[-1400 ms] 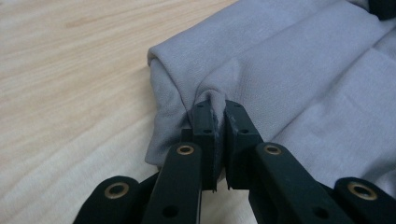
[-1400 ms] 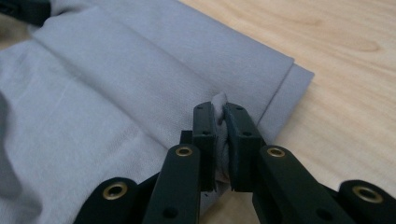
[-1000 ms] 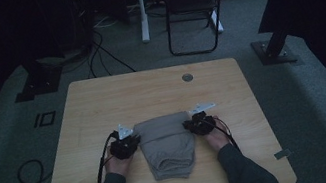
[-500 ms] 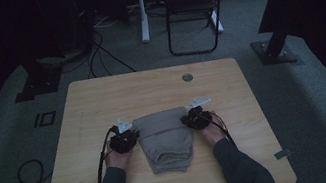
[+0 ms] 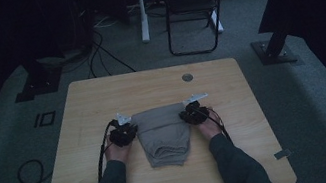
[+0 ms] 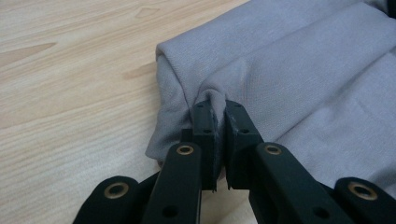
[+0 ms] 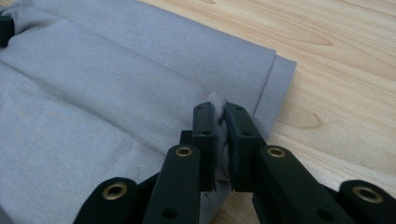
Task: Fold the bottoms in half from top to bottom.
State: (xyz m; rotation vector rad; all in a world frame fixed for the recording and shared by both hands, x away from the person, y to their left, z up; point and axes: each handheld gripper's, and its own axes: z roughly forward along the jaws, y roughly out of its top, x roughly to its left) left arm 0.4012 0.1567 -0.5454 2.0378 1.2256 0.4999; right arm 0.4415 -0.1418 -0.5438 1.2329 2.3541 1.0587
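A folded grey garment (image 5: 163,134) lies on the wooden table (image 5: 150,88), near the middle. My left gripper (image 5: 126,131) sits at its left edge and pinches a fold of the grey cloth (image 6: 280,79) between its shut jaws (image 6: 215,112). At the garment's right edge my right gripper (image 5: 190,113) is shut on a small ridge of the same cloth (image 7: 116,93), as its own view (image 7: 217,109) shows. Both hands rest low over the table, one on each side of the garment.
A small round grommet (image 5: 187,77) is set in the table near its far edge. Beyond the table stand a black folding chair (image 5: 191,5) and a white desk leg (image 5: 141,9). Cables (image 5: 103,51) trail over the grey carpet at the left.
Both grippers have slid away from the person, toward the far side of the table, dragging the garment's upper part with them. The jaws stay shut on the cloth.
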